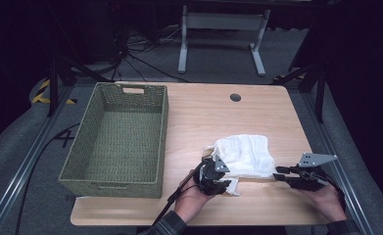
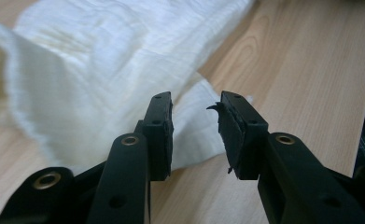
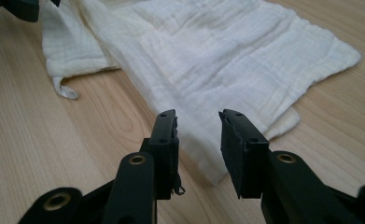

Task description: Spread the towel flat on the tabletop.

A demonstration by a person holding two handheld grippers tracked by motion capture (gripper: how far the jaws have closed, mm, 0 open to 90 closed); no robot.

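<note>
Nearest the person, the left gripper (image 1: 223,184) sits at the front-left edge of the white cloth (image 1: 245,155), its jaws parted with nothing clamped between them; the left gripper view shows a loose corner flap lying just beyond the pads. The right gripper (image 1: 278,173) rests on the bare table (image 1: 199,112) just beside the cloth's right edge, likewise released — the folded edge lies ahead of its gap, not pinched. The cloth itself lies roughly folded and rumpled on the front right part of the table, between the two grippers. It looks thin, light and limp, a crinkled gauze that will sag and unfold when lifted — best taken at a corner or a doubled edge, one jaw slid under the layers. Farther off to the left stands the green woven basket (image 1: 87,129), well apart from the cloth.
</note>
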